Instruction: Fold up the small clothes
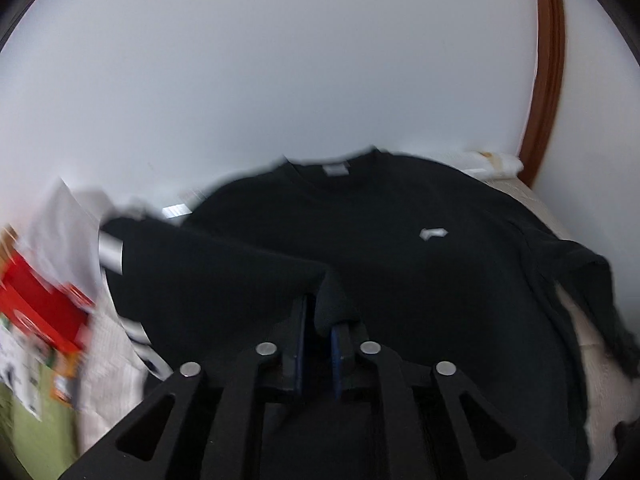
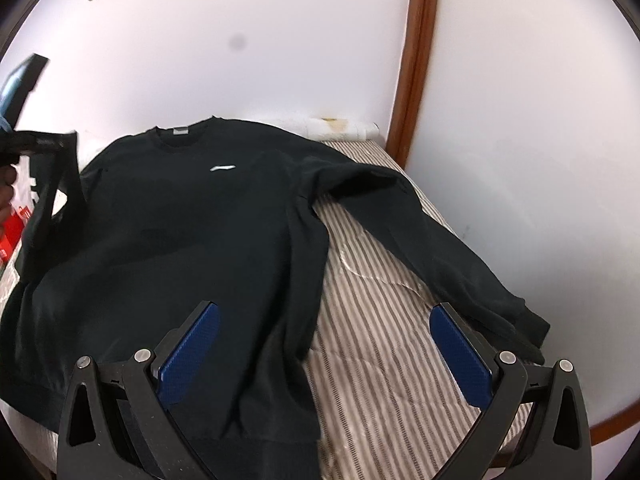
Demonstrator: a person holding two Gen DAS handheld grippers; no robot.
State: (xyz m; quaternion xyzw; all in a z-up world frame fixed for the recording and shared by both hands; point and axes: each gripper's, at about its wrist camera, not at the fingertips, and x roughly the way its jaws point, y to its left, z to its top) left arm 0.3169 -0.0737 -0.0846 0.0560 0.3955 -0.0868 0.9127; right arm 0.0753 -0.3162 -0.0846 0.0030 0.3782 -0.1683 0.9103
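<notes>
Black sweatshirt (image 2: 192, 232) spread front-up on a striped bed cover (image 2: 372, 320)

Soft matte knit with a ribbed crew neck, grey neck label and a small white chest logo (image 2: 222, 167); its one sleeve (image 2: 432, 248) trails limp across the quilted beige-and-brown stripes. The left gripper (image 1: 319, 330) has its blue pads nearly together, pinching a fold of the other sleeve (image 1: 224, 264). The right gripper (image 2: 324, 344) hangs above the hem, jaws wide apart, gripping nothing
</notes>
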